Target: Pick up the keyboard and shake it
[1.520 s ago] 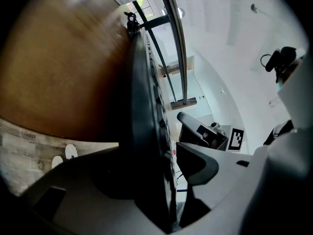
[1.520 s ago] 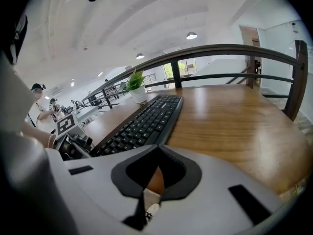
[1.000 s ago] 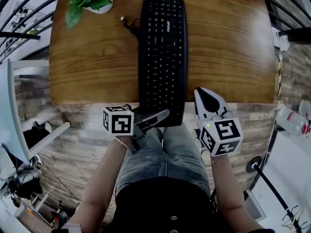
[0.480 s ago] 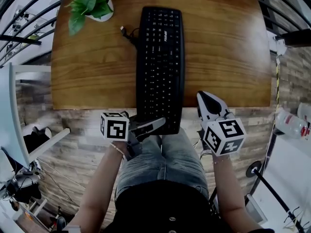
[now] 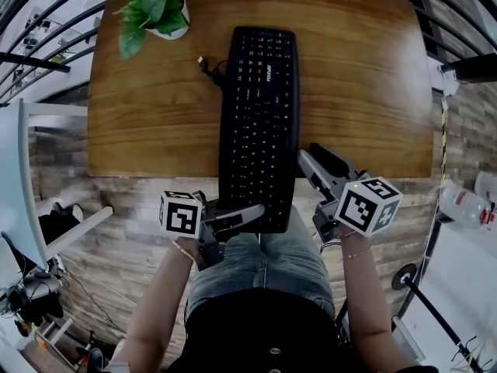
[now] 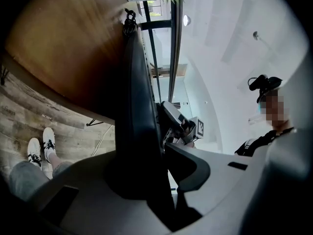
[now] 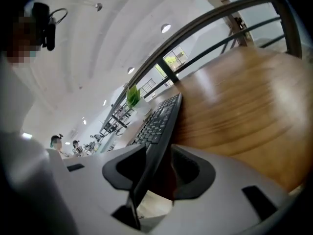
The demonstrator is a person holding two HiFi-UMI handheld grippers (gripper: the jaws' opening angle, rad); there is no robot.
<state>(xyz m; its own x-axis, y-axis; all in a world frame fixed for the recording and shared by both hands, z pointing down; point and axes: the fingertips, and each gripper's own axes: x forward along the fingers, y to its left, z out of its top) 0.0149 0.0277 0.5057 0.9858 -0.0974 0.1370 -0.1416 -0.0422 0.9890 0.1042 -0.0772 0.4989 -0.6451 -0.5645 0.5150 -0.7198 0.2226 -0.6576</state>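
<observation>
A black keyboard (image 5: 260,115) lies lengthwise on the wooden table (image 5: 155,107), and its near end juts past the front edge over my lap. My left gripper (image 5: 256,210) comes in from the left. Its jaws have just been closing and are now clamped on the keyboard's near left corner. In the left gripper view the keyboard (image 6: 137,106) fills the gap of that gripper (image 6: 146,165). My right gripper (image 5: 308,151) is at the keyboard's right edge. Its jaws have just been opening, and in the right gripper view the keyboard's edge (image 7: 156,121) runs between them (image 7: 159,168) with gaps on both sides.
A potted plant (image 5: 155,10) stands at the table's far left corner. The keyboard's cable (image 5: 208,64) is bunched beside it. A white shelf (image 5: 23,177) stands on the left and black railings run behind the table. A bottle (image 5: 464,203) lies on the floor at the right.
The right gripper has rolled, opened from shut and moved in to the keyboard's right edge. The left gripper has kept its hold, and the keyboard's near end now reaches farther past the table edge.
</observation>
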